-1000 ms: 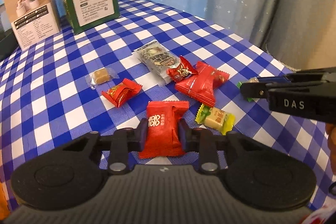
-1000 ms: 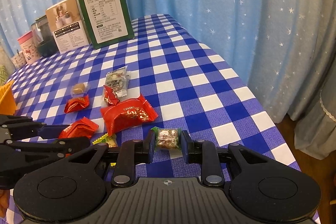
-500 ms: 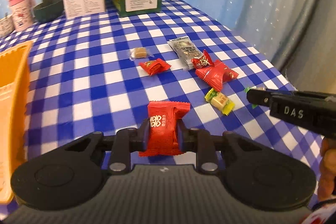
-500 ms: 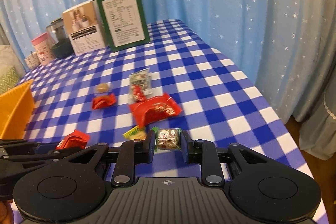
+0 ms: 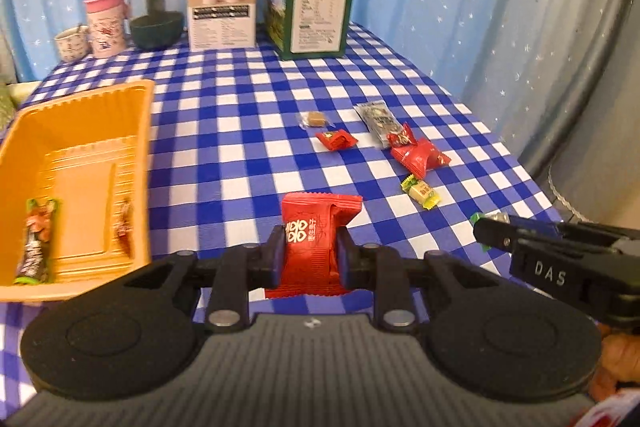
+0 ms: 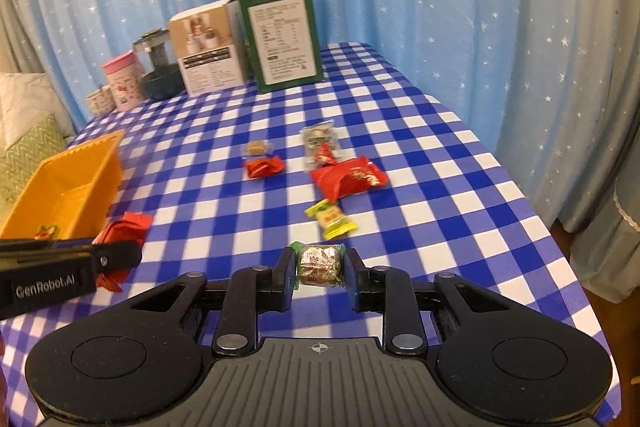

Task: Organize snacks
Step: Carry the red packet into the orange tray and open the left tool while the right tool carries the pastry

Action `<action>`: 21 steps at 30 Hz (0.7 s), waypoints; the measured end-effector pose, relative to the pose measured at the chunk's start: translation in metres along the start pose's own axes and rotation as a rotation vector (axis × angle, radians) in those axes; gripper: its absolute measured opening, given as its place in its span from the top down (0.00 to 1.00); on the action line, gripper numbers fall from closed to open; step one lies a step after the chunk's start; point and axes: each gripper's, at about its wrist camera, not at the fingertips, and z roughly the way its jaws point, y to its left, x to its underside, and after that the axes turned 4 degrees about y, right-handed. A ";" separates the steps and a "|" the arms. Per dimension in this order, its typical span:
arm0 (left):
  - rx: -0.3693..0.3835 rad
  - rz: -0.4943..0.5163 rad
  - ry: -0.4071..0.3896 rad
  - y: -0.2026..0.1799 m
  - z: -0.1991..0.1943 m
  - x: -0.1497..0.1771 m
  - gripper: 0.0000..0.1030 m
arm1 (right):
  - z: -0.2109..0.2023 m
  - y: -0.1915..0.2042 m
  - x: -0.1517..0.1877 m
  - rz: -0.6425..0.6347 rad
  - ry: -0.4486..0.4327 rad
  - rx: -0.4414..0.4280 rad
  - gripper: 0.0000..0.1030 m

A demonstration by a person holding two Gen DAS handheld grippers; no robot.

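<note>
My left gripper (image 5: 310, 253) is shut on a red snack packet (image 5: 314, 241), held above the checked table; the packet also shows in the right wrist view (image 6: 122, 233). My right gripper (image 6: 318, 267) is shut on a small green-ended wrapped candy (image 6: 320, 263), to the right of the left gripper. An orange tray (image 5: 80, 131) lies at the left, with two wrapped snacks (image 5: 36, 239) in it. Several loose snacks lie on the table: a large red packet (image 6: 350, 179), a yellow candy (image 6: 330, 219), a small red one (image 6: 262, 165), a clear-wrapped bar (image 6: 320, 141), a caramel (image 6: 256, 147).
Two upright boxes, green (image 5: 316, 5) and white-brown (image 5: 222, 7), stand at the table's back. A dark bowl (image 5: 156, 27), a pink cup (image 5: 106, 23) and a small cup (image 5: 72, 43) stand left of them. The table's right edge (image 6: 560, 227) drops off by blue curtains.
Both grippers have lifted and pulled back toward the left with their snacks held. The orange tray has come into view at the left.
</note>
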 end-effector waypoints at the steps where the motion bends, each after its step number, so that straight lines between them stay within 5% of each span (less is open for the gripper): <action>1: -0.003 -0.007 -0.006 0.003 -0.006 0.001 0.78 | -0.004 0.005 0.001 -0.009 -0.002 -0.003 0.75; 21: -0.131 -0.155 -0.073 0.100 -0.096 0.019 0.78 | -0.041 0.119 0.002 -0.189 -0.027 -0.162 0.75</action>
